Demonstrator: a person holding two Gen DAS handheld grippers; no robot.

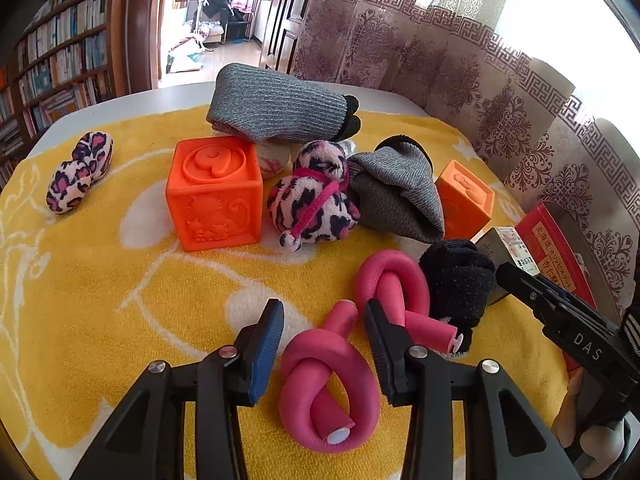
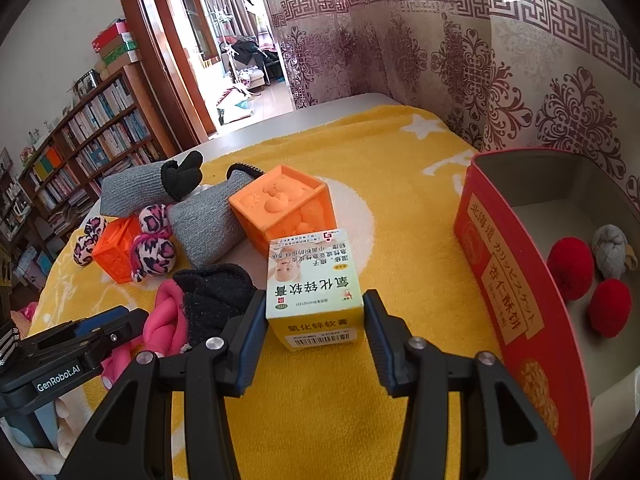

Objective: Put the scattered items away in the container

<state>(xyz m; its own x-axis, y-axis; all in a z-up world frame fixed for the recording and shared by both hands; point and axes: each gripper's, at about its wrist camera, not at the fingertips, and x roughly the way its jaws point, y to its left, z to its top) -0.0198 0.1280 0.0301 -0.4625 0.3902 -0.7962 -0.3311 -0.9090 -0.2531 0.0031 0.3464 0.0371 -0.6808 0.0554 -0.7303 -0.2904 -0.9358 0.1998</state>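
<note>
My left gripper [image 1: 324, 316] is shut on a knotted pink foam curler [image 1: 320, 384], its pads against both sides; the curler lies low over the yellow towel [image 1: 100, 300]. A second pink curler [image 1: 394, 280] sits just beyond, beside a black sock [image 1: 456, 280]. In the right wrist view my right gripper [image 2: 314, 300] is shut on a small yellow-and-white medicine box [image 2: 314, 292], which stands on the towel. The red tin [image 2: 504, 280] stands open to the right, with two red pom-poms [image 2: 570, 268] and a grey ball [image 2: 610, 250] inside.
Farther back on the towel are two orange embossed cubes [image 1: 216, 196] [image 1: 464, 204], two leopard-print plush toys [image 1: 316, 200] [image 1: 80, 172] and two grey knit rolls [image 1: 276, 108] [image 1: 400, 196]. Patterned curtains [image 1: 480, 60] hang behind the table; bookshelves [image 1: 60, 60] stand to the left.
</note>
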